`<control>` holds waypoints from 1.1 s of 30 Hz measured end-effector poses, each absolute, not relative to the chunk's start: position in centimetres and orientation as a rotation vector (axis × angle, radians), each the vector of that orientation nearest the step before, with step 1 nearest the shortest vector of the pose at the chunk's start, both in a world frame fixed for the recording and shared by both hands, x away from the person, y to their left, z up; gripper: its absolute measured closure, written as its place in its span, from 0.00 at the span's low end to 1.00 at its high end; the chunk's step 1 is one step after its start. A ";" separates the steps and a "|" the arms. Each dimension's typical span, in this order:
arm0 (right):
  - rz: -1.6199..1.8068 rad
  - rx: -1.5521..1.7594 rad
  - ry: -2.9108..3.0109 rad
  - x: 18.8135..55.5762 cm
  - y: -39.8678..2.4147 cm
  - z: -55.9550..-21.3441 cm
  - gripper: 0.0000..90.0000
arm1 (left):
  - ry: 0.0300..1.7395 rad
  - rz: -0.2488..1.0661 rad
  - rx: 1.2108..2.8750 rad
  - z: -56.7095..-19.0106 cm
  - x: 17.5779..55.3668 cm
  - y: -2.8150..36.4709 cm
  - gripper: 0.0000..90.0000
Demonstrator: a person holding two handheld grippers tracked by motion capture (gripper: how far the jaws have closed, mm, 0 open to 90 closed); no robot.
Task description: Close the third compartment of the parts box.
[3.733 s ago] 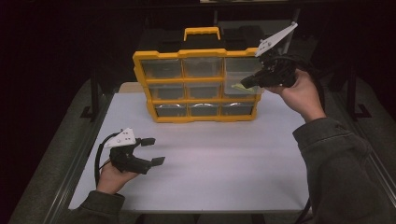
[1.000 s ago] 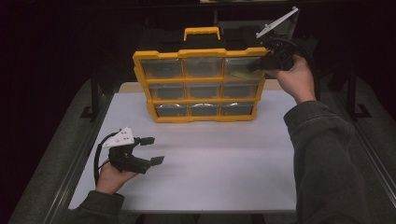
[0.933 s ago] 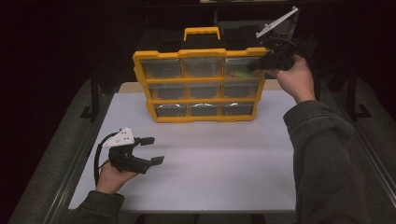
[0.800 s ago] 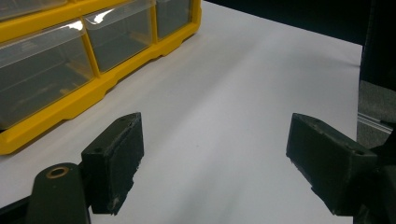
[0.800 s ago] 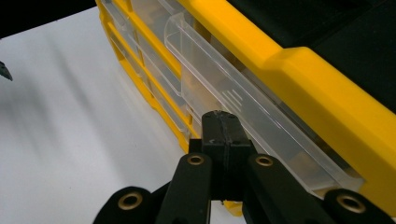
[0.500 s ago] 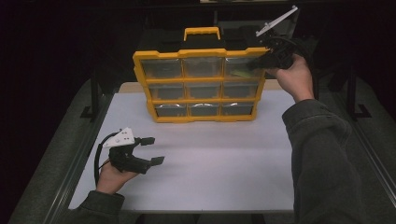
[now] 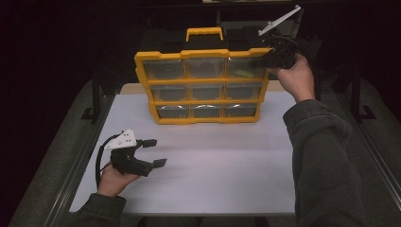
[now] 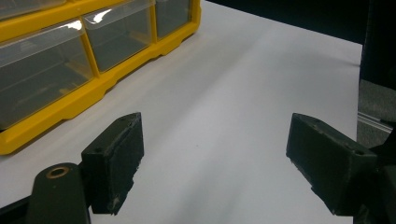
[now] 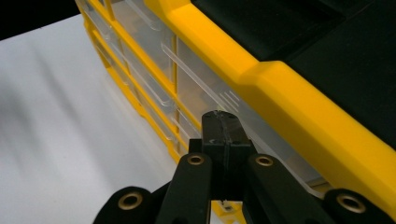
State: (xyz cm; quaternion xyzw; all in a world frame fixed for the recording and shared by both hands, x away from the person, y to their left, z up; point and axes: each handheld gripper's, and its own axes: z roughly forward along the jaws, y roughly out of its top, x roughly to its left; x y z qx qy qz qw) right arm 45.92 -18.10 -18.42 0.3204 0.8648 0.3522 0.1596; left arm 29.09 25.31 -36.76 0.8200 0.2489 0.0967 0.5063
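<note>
The yellow plastic organizer with nine clear drawers [image 7: 203, 85] stands at the frame's upper centre on the white surface [image 7: 213, 175], all drawers apparently closed, the right hand-held gripper [image 7: 274, 52] pressed together at its top-right drawer, the left hand-held gripper [image 7: 153, 152] idle, jaws apart, lower left.

A white table top [image 7: 213, 161] with a pale, matte surface fills the middle of the high view, with dark surroundings on every side. One thing stands directly on it: a yellow parts organizer [image 7: 201, 87] with clear drawers, upright at about 12 o'clock near the far edge, its carry handle on top. In the left gripper view the organizer's base [image 8: 70, 107] rests flat on the white surface [image 8: 224, 116].
</note>
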 end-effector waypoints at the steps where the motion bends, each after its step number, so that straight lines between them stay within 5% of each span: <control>1: 1.004 0.918 2.468 45.9 -18.1 -18.4 0.99 | 0.602 0.233 1.976 -36.8 29.1 25.3 0.21; 14: 1.110 0.915 2.486 45.8 -18.4 -18.6 0.99 | 0.607 0.227 1.971 -36.8 29.0 25.2 0.21; 33: 1.276 0.820 2.514 43.5 -18.2 -20.7 0.84 | 0.593 0.233 1.986 -36.7 29.1 25.3 0.21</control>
